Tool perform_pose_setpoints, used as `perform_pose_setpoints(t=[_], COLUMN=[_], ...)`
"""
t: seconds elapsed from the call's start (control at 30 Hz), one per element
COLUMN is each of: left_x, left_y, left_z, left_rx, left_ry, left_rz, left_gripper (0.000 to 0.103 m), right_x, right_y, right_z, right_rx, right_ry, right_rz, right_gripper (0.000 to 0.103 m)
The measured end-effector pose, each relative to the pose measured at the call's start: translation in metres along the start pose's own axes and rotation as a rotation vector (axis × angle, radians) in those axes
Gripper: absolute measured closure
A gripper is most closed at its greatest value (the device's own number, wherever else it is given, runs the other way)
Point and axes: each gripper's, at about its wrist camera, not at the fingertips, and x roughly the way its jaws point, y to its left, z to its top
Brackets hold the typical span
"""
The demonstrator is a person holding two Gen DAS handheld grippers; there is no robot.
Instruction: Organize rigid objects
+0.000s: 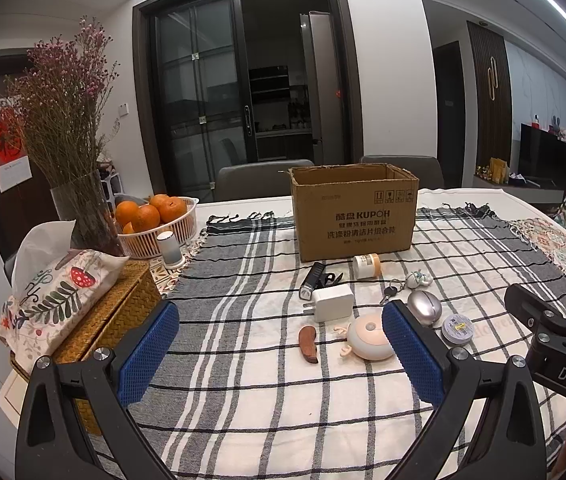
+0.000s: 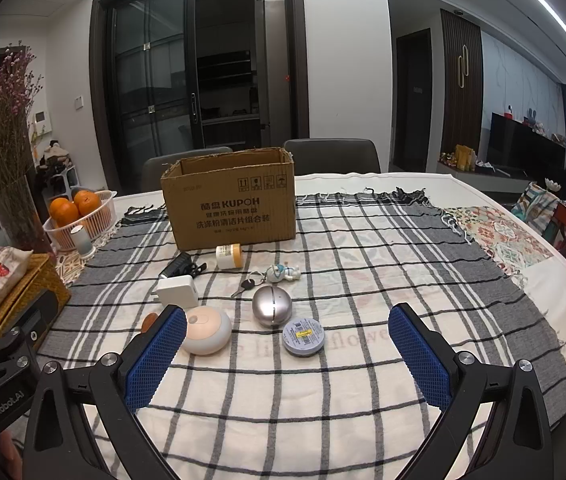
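**Inspector A:** Starting with the left gripper: jaws spread wide, nothing between the blue pads, hovering above the checked cloth on the bench. What lies ahead of it?

**Inspector B:** Between the jaw tips in the left wrist view sit a small wooden piece and a round pink-and-white deer-shaped lamp, the lamp just beside the right-hand pad. Beyond them, a white charger plug and a black flashlight.

**Inspector A:** And the right gripper?

**Inspector B:** Jaws likewise apart and empty. A flat round tin lies on the cloth between the tips, nearer the left-hand pad. A silver egg-shaped object stands just behind the tin. The lamp sits close against the left-hand pad.

**Inspector A:** Remaining items?

**Inspector B:** A key on a ring with a small figurine, and a white jar with an orange lid lying on its side near an open cardboard box at the back. None of the objects touch either gripper, and none can be seen in the box.

**Inspector A:** Off the cloth?

**Inspector B:** A basket of oranges, a vase of dried flowers and a tissue box, all at the left.
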Motion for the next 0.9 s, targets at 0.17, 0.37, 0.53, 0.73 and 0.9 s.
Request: perform_pose_setpoints(t=[0.17, 0.37, 0.53, 0.73, 0.9], left_x=[0.005, 0.021, 0.041, 0.075, 0.104], left_y=[-0.001, -0.005, -0.015, -0.027, -0.037], left_z=[-0.002, -0.008, -0.014, -0.019, -0.024], left_rx=[0.006, 0.039, 0.082, 0.104, 0.093], left_ry=[0.015, 0.045, 0.072, 0.146, 0.214], left_rz=[-0.015, -0.051, -0.105, -0.172, -0.215], left_gripper=[0.000, 0.000, 0.000, 0.003, 0.009], right_x=[0.001, 0.013, 0.033, 0.065, 0.088], right_y=[0.000, 0.002, -0.002, -0.009, -0.013], right_z=[0.000, -0.005, -0.009, -0.015, -0.020], right_rx=[-0.001, -0.011, -0.012, 0.009, 0.011], right_ry=[0.002, 0.027, 0.065, 0.121, 0.157], right_rz=[-0.002, 0.000, -0.003, 0.000, -0.010], right_gripper=[0.001, 0.001, 0.001, 0.001, 0.006])
